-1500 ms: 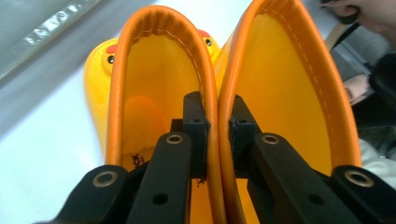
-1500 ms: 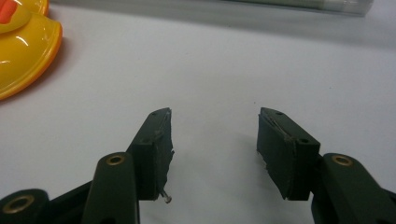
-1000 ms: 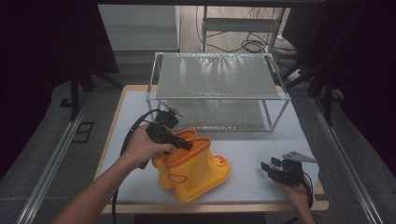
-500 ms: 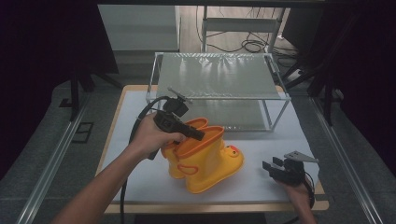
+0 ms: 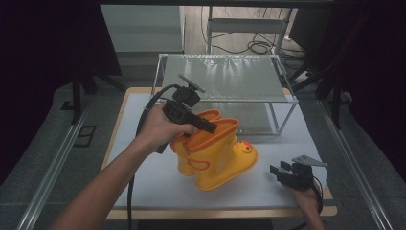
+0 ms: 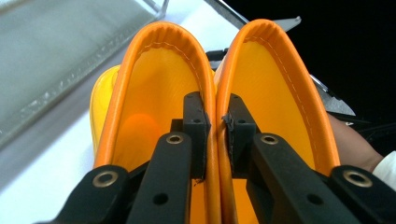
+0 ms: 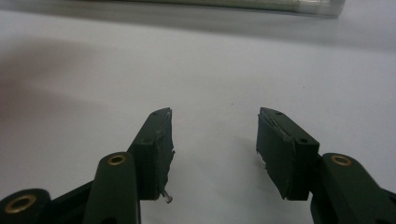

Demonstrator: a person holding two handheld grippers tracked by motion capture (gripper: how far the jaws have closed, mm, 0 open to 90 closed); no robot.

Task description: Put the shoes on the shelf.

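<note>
The left gripper (image 6: 216, 126) pinches the two touching rims of the yellow boots (image 5: 218, 153) between its fingers (image 6: 194, 123), the pair tilted over the desk (image 5: 143, 172) just before the glass rack (image 5: 225, 76) — the right gripper (image 7: 214, 149), fingers spread, rests well apart.

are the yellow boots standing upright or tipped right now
Tipped. The yellow boots lean over, toes toward the right, hanging from the left gripper, whose jaws pinch both adjoining cuffs together.
</note>
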